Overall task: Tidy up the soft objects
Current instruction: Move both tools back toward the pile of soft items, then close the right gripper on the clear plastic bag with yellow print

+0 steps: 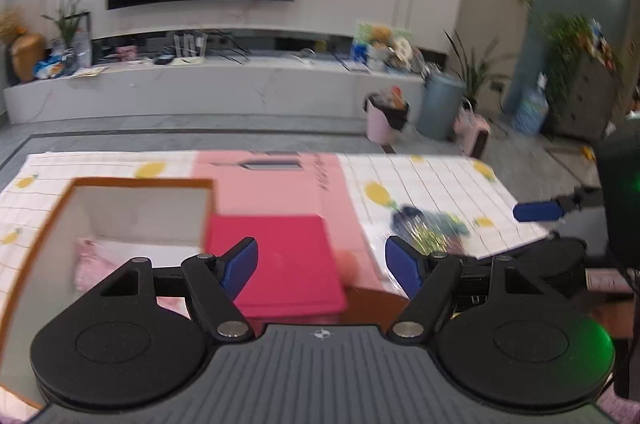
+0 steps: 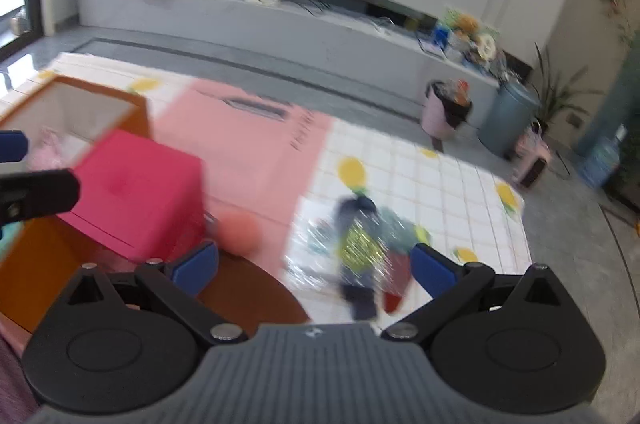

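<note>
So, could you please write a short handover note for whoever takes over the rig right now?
Left tongs: open, empty, over the magenta box.
Right tongs: open, empty, pointing at the wrapped multicoloured soft item lying on the lemon-print mat.
Done: a pink soft item lies in the orange bin.
Left: the wrapped item and the peach ball beside the magenta box, if it counts as soft.

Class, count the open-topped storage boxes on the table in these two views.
1: the orange box with white inside, at the table's left beside a magenta block. A pink soft item lies inside. Others may sit out of frame.
</note>
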Demonstrator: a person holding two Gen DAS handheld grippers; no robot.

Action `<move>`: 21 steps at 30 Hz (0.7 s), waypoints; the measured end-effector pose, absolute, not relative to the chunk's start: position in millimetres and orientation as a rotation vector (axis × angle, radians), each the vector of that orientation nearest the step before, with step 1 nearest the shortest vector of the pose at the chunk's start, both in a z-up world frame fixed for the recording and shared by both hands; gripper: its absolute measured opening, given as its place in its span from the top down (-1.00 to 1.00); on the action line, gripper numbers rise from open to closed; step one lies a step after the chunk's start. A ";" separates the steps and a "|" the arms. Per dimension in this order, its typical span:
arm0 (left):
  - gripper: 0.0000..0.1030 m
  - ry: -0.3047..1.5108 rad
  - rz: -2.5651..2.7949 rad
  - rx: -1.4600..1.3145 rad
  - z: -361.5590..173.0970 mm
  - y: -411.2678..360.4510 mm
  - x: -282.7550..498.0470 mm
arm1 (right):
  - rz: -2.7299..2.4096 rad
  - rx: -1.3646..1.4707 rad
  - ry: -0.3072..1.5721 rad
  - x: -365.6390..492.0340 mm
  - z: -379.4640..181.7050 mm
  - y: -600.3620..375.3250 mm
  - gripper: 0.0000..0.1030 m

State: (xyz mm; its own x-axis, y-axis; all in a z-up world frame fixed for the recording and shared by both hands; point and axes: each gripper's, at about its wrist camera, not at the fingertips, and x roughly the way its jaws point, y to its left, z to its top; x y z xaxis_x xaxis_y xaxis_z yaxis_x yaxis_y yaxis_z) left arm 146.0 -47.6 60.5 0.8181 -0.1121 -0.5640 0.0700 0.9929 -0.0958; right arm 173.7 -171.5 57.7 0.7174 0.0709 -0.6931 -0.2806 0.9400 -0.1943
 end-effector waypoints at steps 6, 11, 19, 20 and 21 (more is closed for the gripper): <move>-0.66 0.592 -0.033 -0.140 27.8 -75.0 162.7 | 0.157 -0.238 0.878 205.5 9.3 -214.1 -0.95; -0.65 0.654 -0.076 -0.145 -0.1 -97.2 174.2 | 0.127 -0.217 0.936 234.2 -19.3 -233.3 -0.95; -0.64 0.654 -0.024 -0.086 -36.3 -128.0 177.6 | 0.113 -0.038 0.928 274.8 -48.1 -257.4 -0.95; -0.64 0.663 -0.030 -0.088 -41.2 -130.3 178.9 | 0.118 -0.017 0.922 277.2 -49.6 -257.4 -0.95; -0.64 0.674 -0.038 -0.089 -45.4 -133.2 180.6 | 0.125 -0.005 0.909 279.1 -50.4 -256.5 -0.95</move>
State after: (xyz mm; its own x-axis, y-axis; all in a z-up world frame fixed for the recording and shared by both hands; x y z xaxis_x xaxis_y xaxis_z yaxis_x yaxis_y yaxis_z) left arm 180.6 -133.2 -45.4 0.7807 -0.0638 -0.6217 0.0058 0.9955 -0.0948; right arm 279.1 -256.5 -50.4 0.6078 0.1061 -0.7870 -0.1105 0.9927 0.0485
